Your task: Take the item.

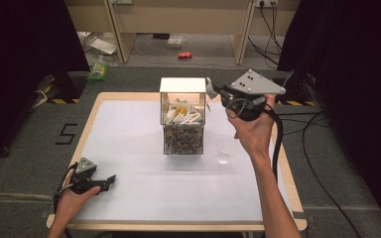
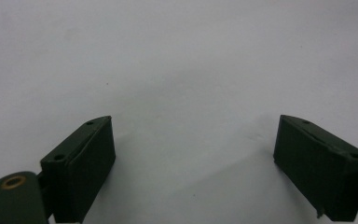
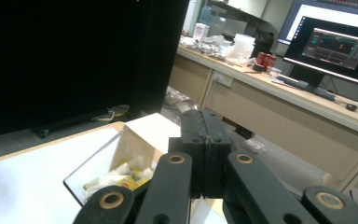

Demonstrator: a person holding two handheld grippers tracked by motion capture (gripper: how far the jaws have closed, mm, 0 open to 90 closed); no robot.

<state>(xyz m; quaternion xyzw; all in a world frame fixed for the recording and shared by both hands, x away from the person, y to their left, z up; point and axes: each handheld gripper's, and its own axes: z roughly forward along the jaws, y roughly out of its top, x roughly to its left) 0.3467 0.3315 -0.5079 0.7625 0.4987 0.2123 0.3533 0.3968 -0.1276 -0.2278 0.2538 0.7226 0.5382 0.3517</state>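
A clear box (image 1: 183,130) stands mid-table with white packets and a yellow item inside, its white lid (image 1: 182,85) raised at the back. My right gripper (image 1: 217,91) hovers just right of the box's top, a hand gripping it, the jaws pointing left toward the lid. In the right gripper view this gripper (image 3: 205,119) has its jaws pressed together with nothing seen between them, above the open box (image 3: 103,173). My left gripper (image 1: 108,179) rests at the table's front left corner. Its jaws (image 2: 193,135) stand wide apart over bare white tabletop.
A small clear cup (image 1: 223,150) sits on the white table (image 1: 144,193) right of the box. Cables trail off the table's right side. Beyond the table lie a floor with litter, a red can (image 1: 184,55) and desks with monitors (image 3: 335,46).
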